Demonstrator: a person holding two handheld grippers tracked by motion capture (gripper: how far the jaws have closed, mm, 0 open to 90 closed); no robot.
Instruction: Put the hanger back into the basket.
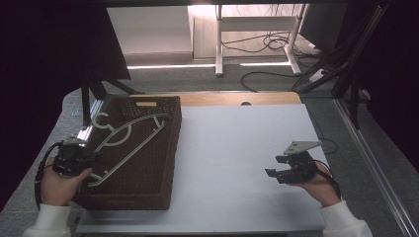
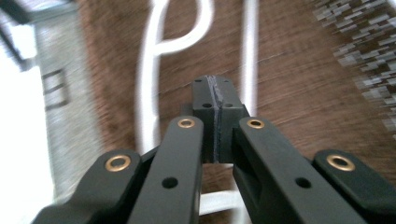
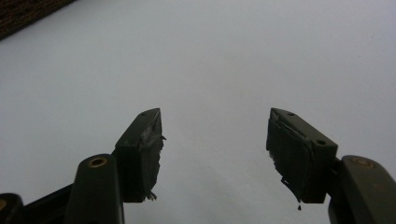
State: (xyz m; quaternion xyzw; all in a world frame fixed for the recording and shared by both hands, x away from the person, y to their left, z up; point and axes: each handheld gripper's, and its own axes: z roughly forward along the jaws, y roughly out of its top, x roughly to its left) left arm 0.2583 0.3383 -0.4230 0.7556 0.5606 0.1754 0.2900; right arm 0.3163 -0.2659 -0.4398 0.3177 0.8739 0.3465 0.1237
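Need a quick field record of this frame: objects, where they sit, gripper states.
surface: white tabletop
container: dark brown woven basket, at the table's left edge
item: white plastic clothes hanger, lying across the basket's top, hook toward the far end
left gripper: at the hanger's near end, jaws pressed together in the left gripper view; grip on the hanger not confirmable
right gripper: above bare tabletop, jaws apart, nothing between them
contact between grippers: none, far apart

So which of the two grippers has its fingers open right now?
The right gripper, over the bare white table, fingers spread with nothing between them. The left gripper is shut at the white hanger in the brown basket.
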